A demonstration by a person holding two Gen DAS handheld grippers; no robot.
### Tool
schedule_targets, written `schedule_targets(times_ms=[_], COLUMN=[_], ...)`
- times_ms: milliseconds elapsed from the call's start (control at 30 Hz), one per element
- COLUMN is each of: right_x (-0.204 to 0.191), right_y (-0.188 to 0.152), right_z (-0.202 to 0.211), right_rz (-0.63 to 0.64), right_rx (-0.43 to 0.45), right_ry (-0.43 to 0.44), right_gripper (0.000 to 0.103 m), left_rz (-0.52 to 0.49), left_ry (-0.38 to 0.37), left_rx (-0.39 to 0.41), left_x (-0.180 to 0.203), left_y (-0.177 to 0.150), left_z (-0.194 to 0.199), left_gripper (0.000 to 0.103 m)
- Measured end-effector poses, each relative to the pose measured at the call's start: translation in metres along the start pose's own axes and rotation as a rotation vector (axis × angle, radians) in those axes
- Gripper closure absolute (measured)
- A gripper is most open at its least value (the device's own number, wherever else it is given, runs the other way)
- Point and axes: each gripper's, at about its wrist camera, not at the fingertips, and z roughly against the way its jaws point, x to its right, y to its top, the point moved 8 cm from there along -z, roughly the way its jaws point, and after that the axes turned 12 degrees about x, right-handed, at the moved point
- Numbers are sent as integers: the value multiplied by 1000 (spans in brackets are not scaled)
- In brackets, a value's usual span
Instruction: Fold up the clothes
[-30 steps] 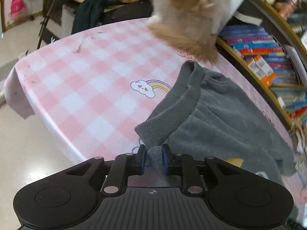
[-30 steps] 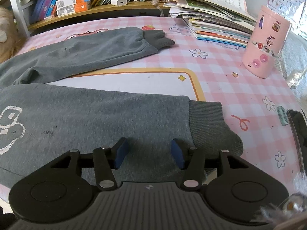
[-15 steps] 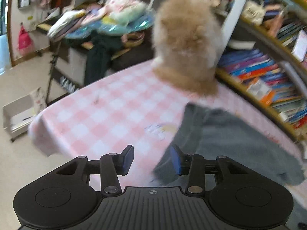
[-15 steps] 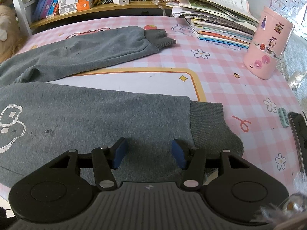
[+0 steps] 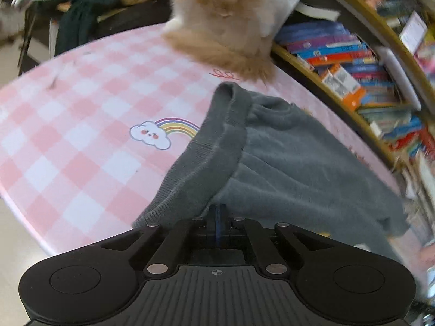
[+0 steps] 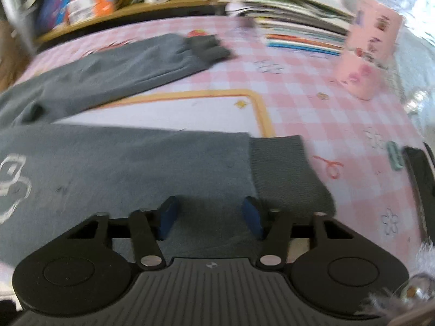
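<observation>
the left wrist view alone shows the waistband end of the grey trousers (image 5: 272,149), lying centre-right on the pink checked tablecloth (image 5: 68,135), with a furry tan animal (image 5: 228,21) at the top edge and bookshelves (image 5: 353,62) down the right. the left gripper (image 5: 217,217) has its blue pads pressed together at the waistband; whether cloth sits between them is hidden. the right wrist view alone shows both trouser legs (image 6: 122,163), a pink cup (image 6: 369,54) and stacked books (image 6: 293,19) upper right. the right gripper (image 6: 210,214) is closing, pads apart over the near leg beside its cuff. both views are motion-blurred.
</observation>
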Motion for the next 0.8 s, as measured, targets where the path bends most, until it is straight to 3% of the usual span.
schedule_targets(times_ms=[200,333,433,533,600,667,800], right_x=[-8,-29,-44,-50,-46,-39,-27], right_y=[9,11,3,-5,-6,-7,-9], right_z=[-3,8,8,6,4,3,3], right_rz=[-7,88,103,114,102,83,63], right_rx=[4,36,11,-10,-8,-9,-8], right_ry=[-58,-14,33,48,50,52,54], right_gripper=[56,53,54,53,49,39,38], left_rz=[-89,-210,-261,-262,-190,-123,-160], left_ry=[41,-72,-91,-40,-12,14,37], left_rx=[-27,-10,-54,-79,-55,-33,-21], left_x=[16,45,53,43,31,23,27], left_y=[4,14,17,16,23,31,32], left_z=[-5,3,-17,-40,-48,-54,-56], left_gripper=[101,101,101,101,100,100,100])
